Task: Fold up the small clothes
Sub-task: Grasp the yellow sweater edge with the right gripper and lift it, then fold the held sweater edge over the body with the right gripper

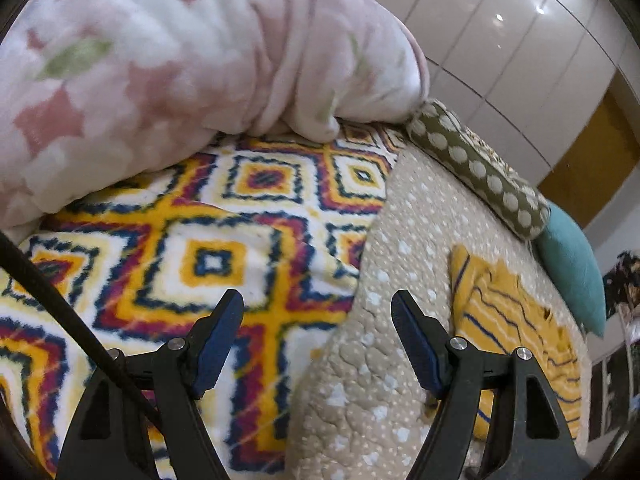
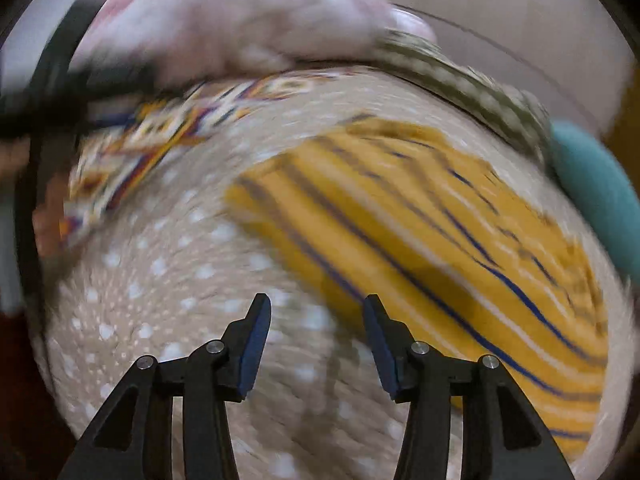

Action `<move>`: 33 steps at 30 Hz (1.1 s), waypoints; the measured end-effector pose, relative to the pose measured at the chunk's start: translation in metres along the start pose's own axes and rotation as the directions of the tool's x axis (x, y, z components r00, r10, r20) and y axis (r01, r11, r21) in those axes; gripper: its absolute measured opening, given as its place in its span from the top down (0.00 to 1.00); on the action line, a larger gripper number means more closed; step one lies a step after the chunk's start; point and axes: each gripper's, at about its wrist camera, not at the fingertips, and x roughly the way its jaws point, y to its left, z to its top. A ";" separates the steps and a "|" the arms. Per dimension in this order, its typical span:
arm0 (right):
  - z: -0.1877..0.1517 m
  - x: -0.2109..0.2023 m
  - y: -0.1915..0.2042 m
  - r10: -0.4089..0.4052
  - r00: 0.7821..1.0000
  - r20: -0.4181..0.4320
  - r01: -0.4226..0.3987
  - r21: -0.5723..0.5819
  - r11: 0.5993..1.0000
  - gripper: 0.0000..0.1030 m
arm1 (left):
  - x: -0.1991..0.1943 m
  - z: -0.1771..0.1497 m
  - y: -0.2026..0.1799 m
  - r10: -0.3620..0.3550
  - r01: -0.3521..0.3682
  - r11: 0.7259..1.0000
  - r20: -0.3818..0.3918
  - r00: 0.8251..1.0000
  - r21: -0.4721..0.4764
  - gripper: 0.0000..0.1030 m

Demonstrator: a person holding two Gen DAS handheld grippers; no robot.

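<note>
A beige quilt [image 1: 360,380] with white dots covers the bed, and a fleece blanket [image 1: 208,248] patterned in yellow, red and blue diamonds lies over its left part. A bulky pink and white flowered comforter [image 1: 180,60] is heaped on the far end of that blanket. Along the far right edge of the bed lie an olive pillow [image 1: 476,168] with white dots and, just beside it, a teal cushion [image 1: 572,264], with white wall tiles [image 1: 500,40] behind them.
</note>
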 end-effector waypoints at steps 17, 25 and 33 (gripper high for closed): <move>0.068 0.070 0.058 -0.285 0.958 0.010 0.285 -0.119 0.951 0.86 | -0.003 0.007 0.018 -0.005 0.006 0.999 0.018 1.000 -0.052 0.27; 0.074 -0.009 -0.044 -0.179 0.977 0.119 0.138 0.288 0.948 0.89 | 0.001 -0.003 -0.001 0.009 -0.009 1.000 0.018 1.000 0.008 0.27; -0.042 -0.102 -0.213 -0.279 0.945 0.171 0.079 0.709 0.701 0.89 | 0.004 -0.031 -0.054 -0.028 0.028 0.983 0.003 1.000 0.183 0.27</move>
